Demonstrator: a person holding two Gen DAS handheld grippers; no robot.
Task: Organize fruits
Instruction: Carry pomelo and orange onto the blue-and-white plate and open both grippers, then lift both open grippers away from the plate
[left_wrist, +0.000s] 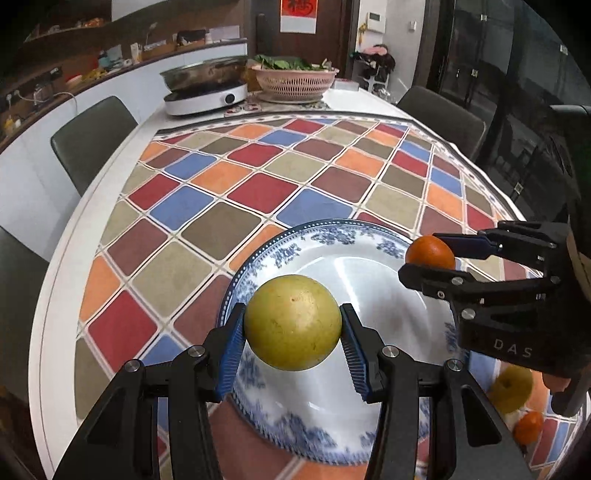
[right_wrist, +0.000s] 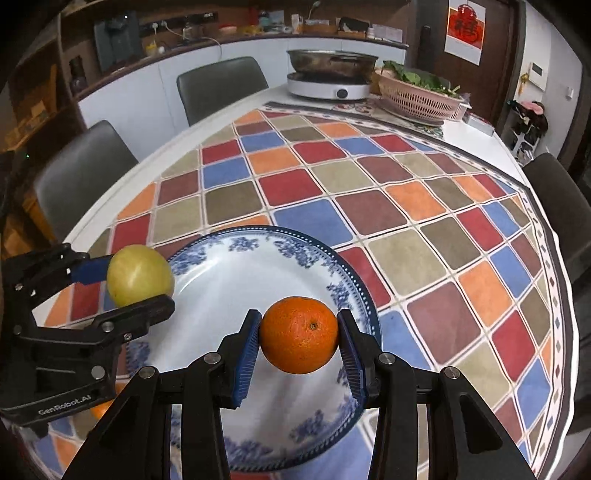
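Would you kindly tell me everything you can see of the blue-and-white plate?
The round blue-and-white porcelain-looking plate lies flat on the checked multicoloured tablecloth. Its glossy white centre is bare; blue floral patterns ring the rim, edged with dots. The left tool holds a yellow-green round fruit and the right tool an orange above it; whether either touches it is unclear.

A white table (left_wrist: 122, 147) carries a checked cloth (left_wrist: 236, 192). On the cloth at 6 o'clock sits a blue-and-white plate (left_wrist: 325, 236). At 12 o'clock stand a hotplate (left_wrist: 207, 99) and a pink basket (left_wrist: 295, 83).
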